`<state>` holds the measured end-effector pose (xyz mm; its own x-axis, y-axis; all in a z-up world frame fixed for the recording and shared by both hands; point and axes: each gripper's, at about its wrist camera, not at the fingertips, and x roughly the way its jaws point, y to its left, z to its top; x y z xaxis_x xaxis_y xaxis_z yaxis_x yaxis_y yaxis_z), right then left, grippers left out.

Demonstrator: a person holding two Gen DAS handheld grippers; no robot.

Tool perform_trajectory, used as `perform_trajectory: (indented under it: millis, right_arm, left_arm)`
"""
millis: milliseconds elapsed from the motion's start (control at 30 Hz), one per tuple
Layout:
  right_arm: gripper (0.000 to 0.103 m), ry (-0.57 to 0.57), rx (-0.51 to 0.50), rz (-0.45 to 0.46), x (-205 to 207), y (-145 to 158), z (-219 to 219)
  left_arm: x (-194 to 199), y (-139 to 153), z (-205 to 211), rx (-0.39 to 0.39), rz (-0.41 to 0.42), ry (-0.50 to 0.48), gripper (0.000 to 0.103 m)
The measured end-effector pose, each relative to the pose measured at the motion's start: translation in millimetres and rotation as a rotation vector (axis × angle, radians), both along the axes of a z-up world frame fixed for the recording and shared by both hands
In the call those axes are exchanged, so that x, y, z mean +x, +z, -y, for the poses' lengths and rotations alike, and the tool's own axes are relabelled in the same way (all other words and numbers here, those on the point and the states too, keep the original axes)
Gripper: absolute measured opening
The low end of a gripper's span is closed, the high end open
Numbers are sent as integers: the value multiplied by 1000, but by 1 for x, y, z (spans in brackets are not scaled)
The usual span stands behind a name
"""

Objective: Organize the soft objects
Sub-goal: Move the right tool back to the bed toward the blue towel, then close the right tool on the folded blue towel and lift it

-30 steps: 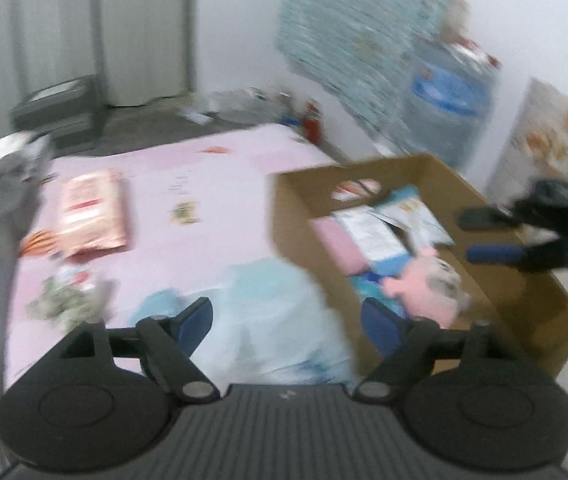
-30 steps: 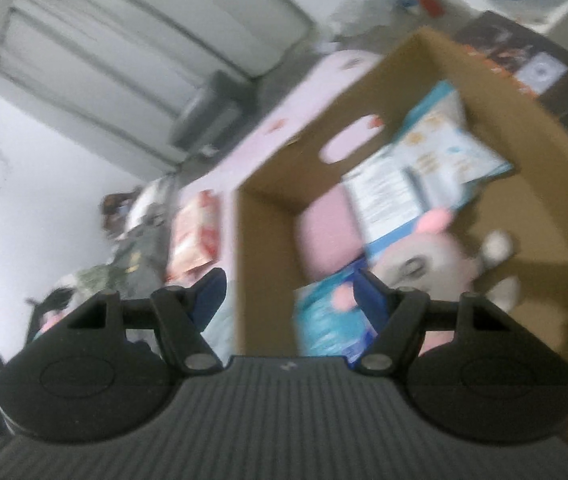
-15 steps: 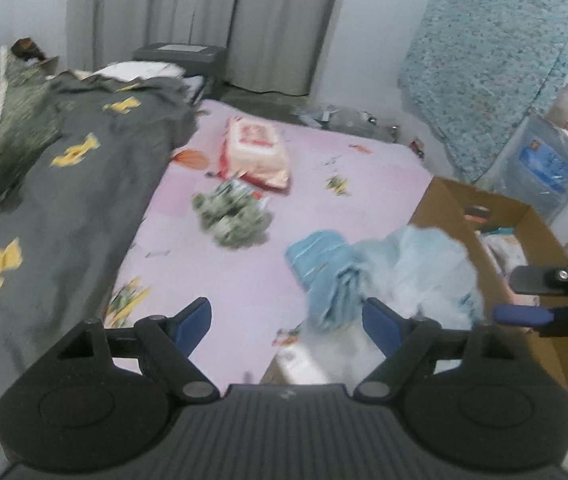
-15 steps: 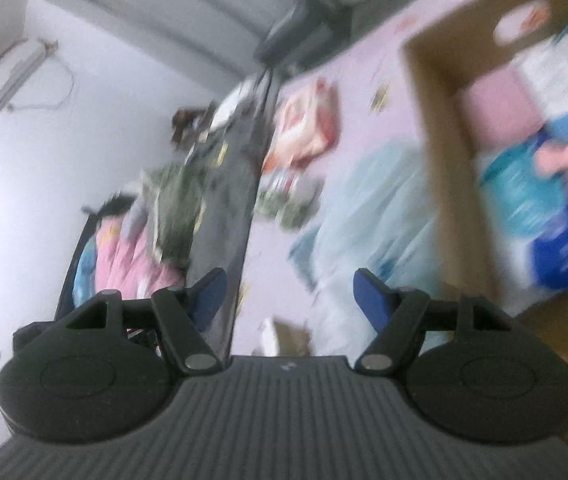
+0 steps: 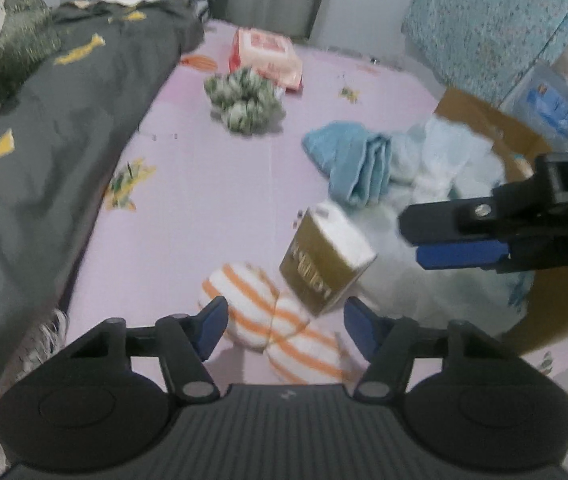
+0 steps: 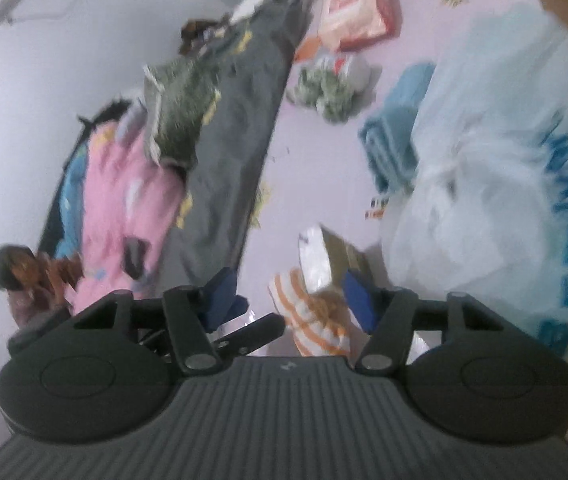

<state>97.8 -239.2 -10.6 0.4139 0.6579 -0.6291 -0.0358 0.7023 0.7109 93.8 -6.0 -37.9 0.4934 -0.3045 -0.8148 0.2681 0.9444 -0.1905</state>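
The orange-and-white striped soft bundle (image 5: pixel 272 320) is seen lying on the pink bed sheet (image 5: pixel 204 200), framed by the closing, still unclamped jaws of the left tool (image 5: pixel 286 322). A gold-and-white carton (image 5: pixel 326 258) apparently leans on it. The right tool (image 6: pixel 290 300) is likewise closing, nothing gripped.

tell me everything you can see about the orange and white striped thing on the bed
The striped soft item looks like plush or terry cloth, white with orange bands, bunched into two rounded lumps. It lies on the pink sheet near the bed's front edge. A gold and white box rests tilted against its top. It sits between the fingers of the left gripper, whose jaws are closing, pads not pressing it.
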Motion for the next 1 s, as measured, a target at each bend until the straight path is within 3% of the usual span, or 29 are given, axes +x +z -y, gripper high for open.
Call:
perform_trajectory:
  millis: [100, 300, 433, 567, 1000]
  right_arm:
    - [49, 19, -74, -17, 2, -13, -19]
    - [42, 47, -263, 17, 20, -26, -46]
    - [32, 83, -233, -6, 34, -34, -51]
    - [31, 97, -251, 13, 45, -32, -60]
    - [35, 1, -117, -25, 121, -42, -78]
  left_arm:
    - [6, -13, -2, 0, -31, 13, 54]
    - [19, -24, -11, -44, -28, 39, 50]
    - [28, -24, -19, -55, -7, 56, 47]
    - [42, -23, -23, -42, 21, 72, 45]
    - [72, -3, -46, -16, 115, 185, 48]
